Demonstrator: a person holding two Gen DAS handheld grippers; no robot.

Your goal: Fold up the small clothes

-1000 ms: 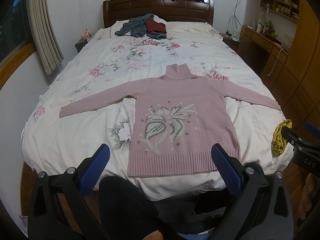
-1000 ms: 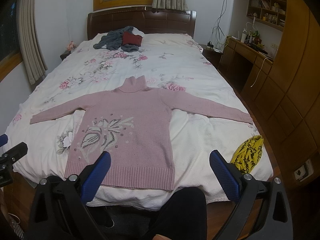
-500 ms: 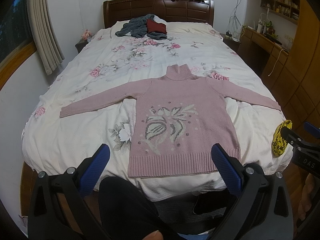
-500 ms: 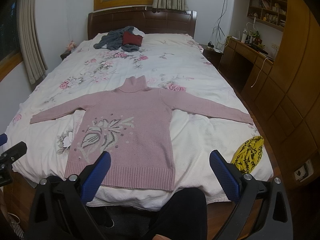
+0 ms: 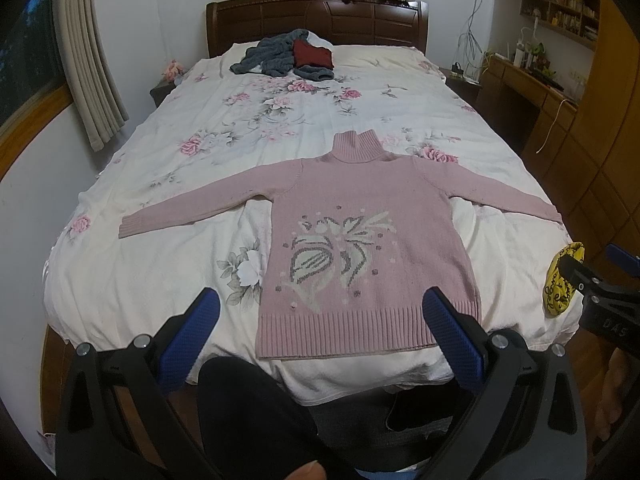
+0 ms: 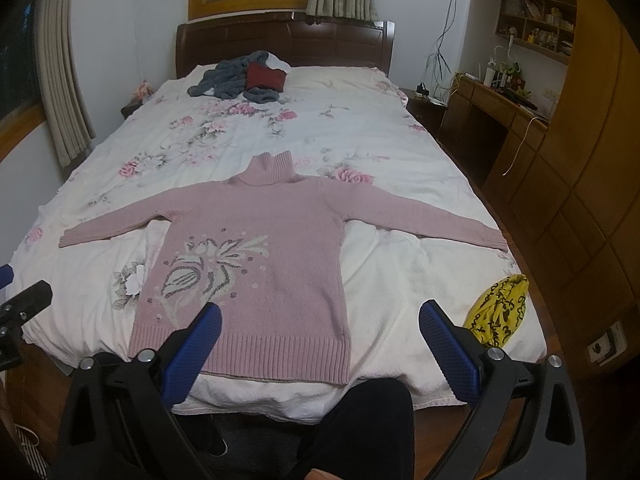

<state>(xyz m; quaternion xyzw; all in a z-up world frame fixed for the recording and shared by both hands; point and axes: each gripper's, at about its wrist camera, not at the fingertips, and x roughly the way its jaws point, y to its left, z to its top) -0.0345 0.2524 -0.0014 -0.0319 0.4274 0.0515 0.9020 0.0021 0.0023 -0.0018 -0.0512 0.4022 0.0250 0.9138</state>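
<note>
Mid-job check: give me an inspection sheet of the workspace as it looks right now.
Surface: bed, floral cover, lightly wrinkled.
Job's things: pink sweater flat, face up, sleeves spread, hem at near edge.
Clutter: yellow cloth at near right corner; grey and red clothes by headboard.
Grippers: left gripper and right gripper open, empty, short of the bed.
Cables: wires hanging on far wall.
Surroundings: desk, shelves, curtains, wooden wardrobe.

A pink sweater lies flat, sleeves spread, on the bed, beyond the left gripper's parted fingers.
</note>
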